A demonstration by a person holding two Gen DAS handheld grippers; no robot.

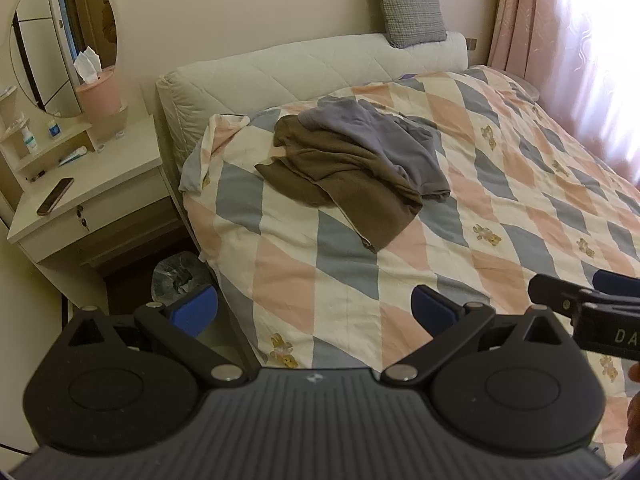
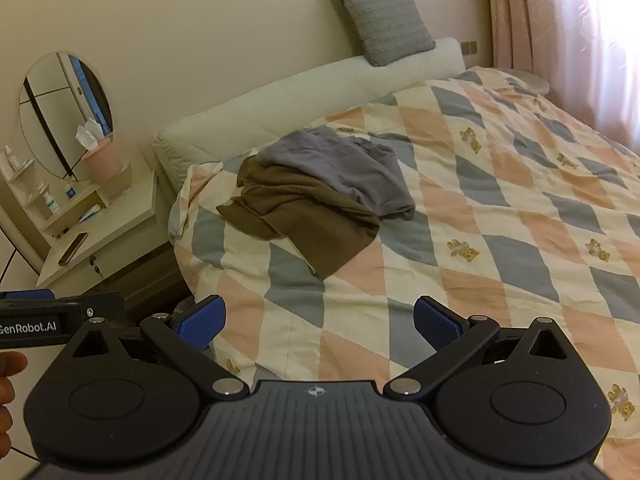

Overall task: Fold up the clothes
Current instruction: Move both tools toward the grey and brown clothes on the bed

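Note:
A crumpled brown garment [image 1: 344, 184] [image 2: 304, 216] lies on the bed near its head end, with a grey-purple garment [image 1: 380, 140] [image 2: 340, 168] heaped partly over it. My left gripper [image 1: 314, 310] hovers open above the bed's near side, well short of the pile, nothing between its blue pads. My right gripper [image 2: 318, 322] is open too, at a similar distance from the clothes. Each gripper's body shows at the edge of the other's view.
The bed carries a diamond-patterned quilt [image 1: 520, 200] [image 2: 500, 200] with a padded headboard [image 1: 300, 68] and a grey cushion [image 1: 408, 4]. Left of the bed stands a dressing table [image 1: 92, 196] with a phone [image 1: 55, 196], mirror and tissue holder. A lined bin [image 1: 178, 280] sits below. Pink curtains [image 1: 560, 40] hang at right.

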